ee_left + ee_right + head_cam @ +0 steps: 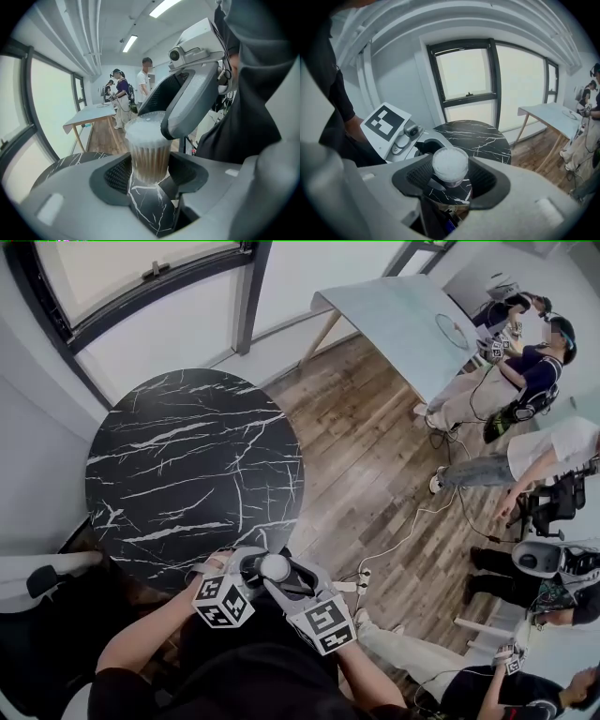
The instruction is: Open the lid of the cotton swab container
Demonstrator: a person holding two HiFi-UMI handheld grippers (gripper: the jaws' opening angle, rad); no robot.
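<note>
Off the near edge of the black marble worktop (187,465), the cotton swab container (149,159) is held up in the air, not set down. The left gripper (150,177) pinches its clear body low, which leaves the top free and braces it. The right gripper (450,177) comes in from above, pads closed against the white lid (450,164). Lid looks still seated. My read: one holds, the other pulls or twists.

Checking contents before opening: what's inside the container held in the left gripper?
Upright cotton swabs show through the clear container wall; the frosted lid covers their tips.
</note>
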